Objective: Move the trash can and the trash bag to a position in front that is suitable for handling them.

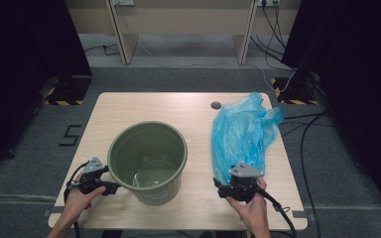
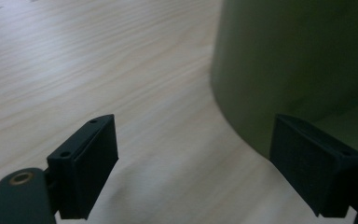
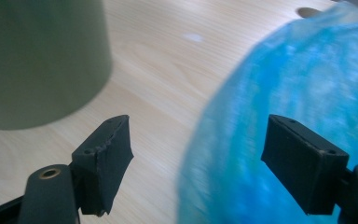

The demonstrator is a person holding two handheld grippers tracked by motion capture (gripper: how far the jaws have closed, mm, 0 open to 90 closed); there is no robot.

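Blue plastic bag [image 1: 241,134]: lies between right gripper's [image 3: 198,163] wide-open jaws, unpinched.
Left gripper [image 2: 193,163]: wide open, empty, beside round green plastic bin [image 1: 149,161].

A black 5 [image 1: 71,135] marks the grey floor [image 1: 25,163].

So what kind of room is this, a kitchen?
Probably not a kitchen: more like a lab or recording room. The wooden table stands on grey carpet, with black curtains at the sides and cables on the floor.

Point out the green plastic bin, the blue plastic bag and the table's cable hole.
Green plastic bin [image 1: 124,148], high view, inner wall.
Blue plastic bag [image 1: 238,134], high view, middle.
Round cable hole [image 1: 216,105], high view, centre.
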